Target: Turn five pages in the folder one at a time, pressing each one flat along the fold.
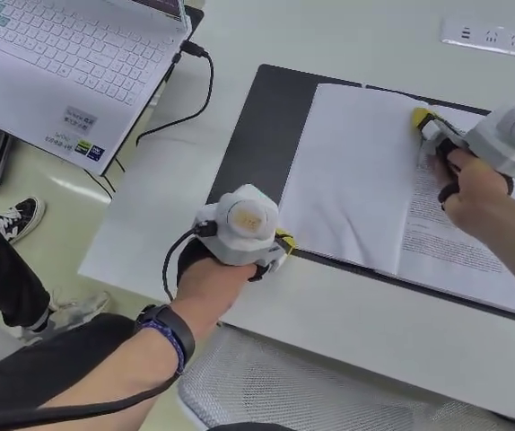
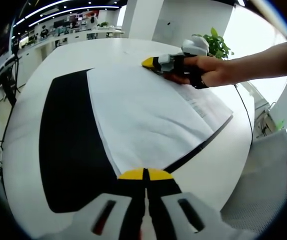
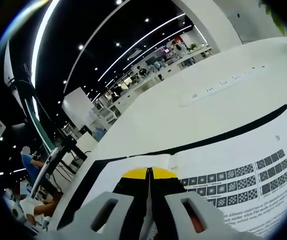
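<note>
Both grippers clenched, empty | folder (image 1: 257, 135) lies just ahead of the jaws of my left gripper (image 2: 144, 175), its fold (image 1: 405, 206) under the tips of my right gripper (image 3: 149, 174) | pages (image 1: 347, 171) look thin, limp, tear-prone; I'd pinch a free outer corner.

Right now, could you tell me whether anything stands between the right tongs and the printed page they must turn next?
Nothing visible does. The right tongs, shut, lie at the far end of the fold, beside the printed page. The left tongs sit at the near edge of the blank page.
</note>
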